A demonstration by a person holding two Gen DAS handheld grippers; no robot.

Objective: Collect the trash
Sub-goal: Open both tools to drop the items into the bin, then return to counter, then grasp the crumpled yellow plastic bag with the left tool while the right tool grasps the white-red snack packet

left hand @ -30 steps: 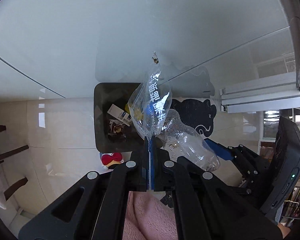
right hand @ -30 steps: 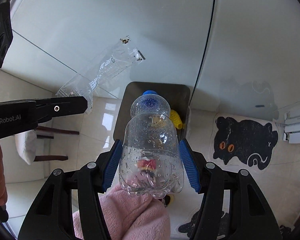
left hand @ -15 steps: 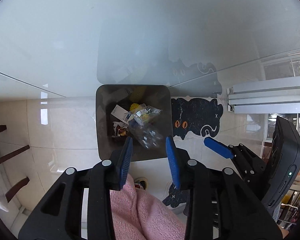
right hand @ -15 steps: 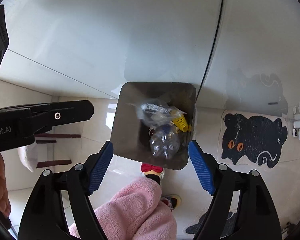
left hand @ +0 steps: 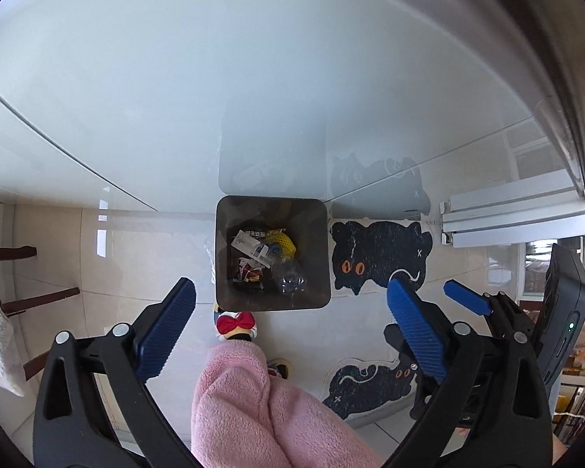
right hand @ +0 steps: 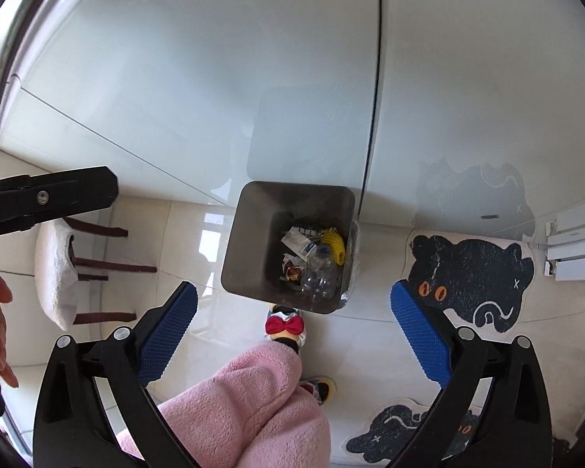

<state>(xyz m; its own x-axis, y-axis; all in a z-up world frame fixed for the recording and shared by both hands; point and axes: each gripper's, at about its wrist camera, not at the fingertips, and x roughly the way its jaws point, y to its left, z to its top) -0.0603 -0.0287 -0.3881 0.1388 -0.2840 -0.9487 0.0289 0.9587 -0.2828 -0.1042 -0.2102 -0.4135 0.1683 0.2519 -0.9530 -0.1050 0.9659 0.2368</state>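
Floor bin (left hand: 230,234) now holds bottle (left hand: 288,277) — both tongs emptied.

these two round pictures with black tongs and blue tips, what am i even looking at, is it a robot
No robot: a person holds a two-finger grabber in each hand, and each grabber has a wide-angle camera looking along its fingers. One picture comes from the left gripper, the other from the right gripper. Both point steeply down past the edge of a glass table at a dark trash bin on the tiled floor.

In the bin lie a clear plastic bottle, a printed plastic wrapper and something yellow and netted. Both grippers' jaws are opening, with nothing between them. The pink fabric is the person's clothing, with a red-bowed slipper below. Black cat-shaped mats lie beside the bin.
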